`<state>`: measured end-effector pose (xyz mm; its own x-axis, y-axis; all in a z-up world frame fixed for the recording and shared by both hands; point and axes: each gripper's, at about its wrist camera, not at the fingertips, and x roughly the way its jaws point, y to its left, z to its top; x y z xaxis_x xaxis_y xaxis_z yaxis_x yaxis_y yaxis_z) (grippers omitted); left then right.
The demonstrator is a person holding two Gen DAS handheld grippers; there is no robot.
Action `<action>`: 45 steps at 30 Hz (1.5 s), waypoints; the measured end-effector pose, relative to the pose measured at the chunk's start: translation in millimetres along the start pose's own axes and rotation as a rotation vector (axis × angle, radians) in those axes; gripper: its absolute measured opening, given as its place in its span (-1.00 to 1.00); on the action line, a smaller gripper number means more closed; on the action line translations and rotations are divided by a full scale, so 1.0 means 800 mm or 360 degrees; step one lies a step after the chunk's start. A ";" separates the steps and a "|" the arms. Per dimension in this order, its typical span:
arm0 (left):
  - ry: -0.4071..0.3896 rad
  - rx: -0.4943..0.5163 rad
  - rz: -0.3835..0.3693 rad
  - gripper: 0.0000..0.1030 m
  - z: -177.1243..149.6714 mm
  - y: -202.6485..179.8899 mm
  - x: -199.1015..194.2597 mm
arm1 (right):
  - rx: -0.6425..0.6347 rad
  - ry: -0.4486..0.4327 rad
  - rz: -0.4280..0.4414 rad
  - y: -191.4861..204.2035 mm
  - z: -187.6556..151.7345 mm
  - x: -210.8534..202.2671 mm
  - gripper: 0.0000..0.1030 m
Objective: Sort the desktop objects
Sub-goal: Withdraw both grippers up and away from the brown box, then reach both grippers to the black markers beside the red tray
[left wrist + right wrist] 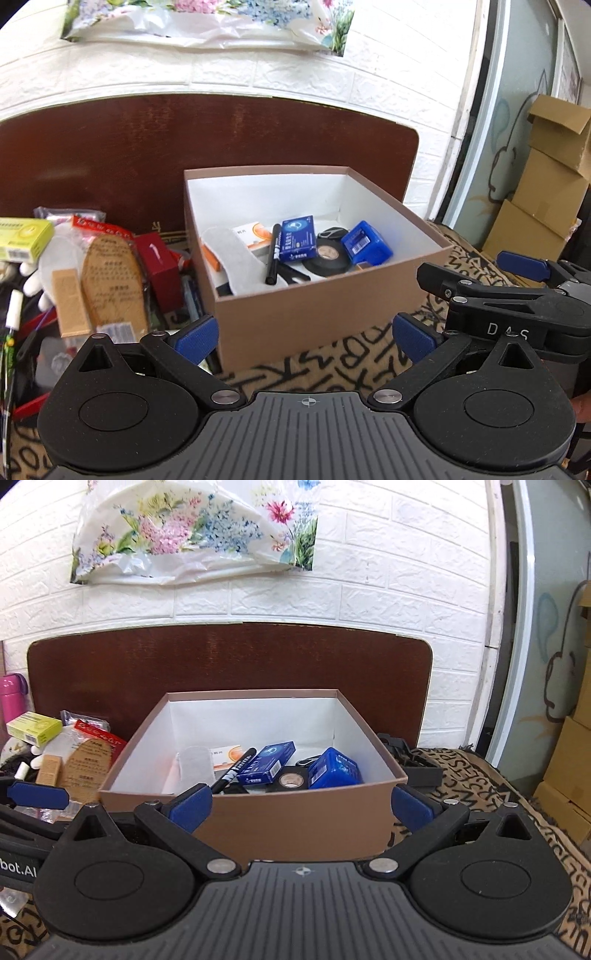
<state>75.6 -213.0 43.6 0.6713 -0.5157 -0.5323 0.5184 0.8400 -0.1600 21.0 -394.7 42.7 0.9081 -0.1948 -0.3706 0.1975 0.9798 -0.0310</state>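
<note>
Our left gripper: we see its two blue pads wide apart, holding nothing and touching nothing; it sits low in front of the box.
Our right gripper: its two blue pads are wide apart too, with nothing between them; the front wall of the box is just past them.
Box: we count one brown box, white inside, with no lid on, standing on the cloth.
Blue things in the box: we count two, a flat blue packet and a chunky blue box.
Black tape: one roll, lying flat between the two blue things.
Black marker: one, lying on a white insole, leaning beside the blue packet.
Orange and white packet: one, at the back of the box.
Pile left of the box: we count one brown insole in a clear bag, one red box, one yellow-green box and one white glove; more things lie under them, too mixed up for us to count.
Pink bottle: one, at the far left.
Cloth: tan with black letters, spread under everything.
Room: a dark brown board stands behind the box, against a white brick wall with one flowery plastic bag hung on it; cardboard boxes are stacked at the right.
</note>
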 end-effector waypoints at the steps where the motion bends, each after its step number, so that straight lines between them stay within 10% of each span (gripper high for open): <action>1: -0.0005 -0.0003 -0.0003 1.00 -0.005 0.001 -0.005 | 0.0009 -0.0008 0.0005 0.002 -0.003 -0.006 0.99; 45: 0.0040 -0.0443 0.0319 1.00 -0.157 0.187 -0.171 | -0.0137 0.0089 0.0356 0.208 -0.101 -0.083 0.99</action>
<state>-4.8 4.5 -12.1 0.7302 -0.3342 -0.5959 0.2108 0.9398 -0.2688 -36.7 -214.8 -13.0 0.9035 0.0275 -0.4277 -0.0403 0.9990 -0.0209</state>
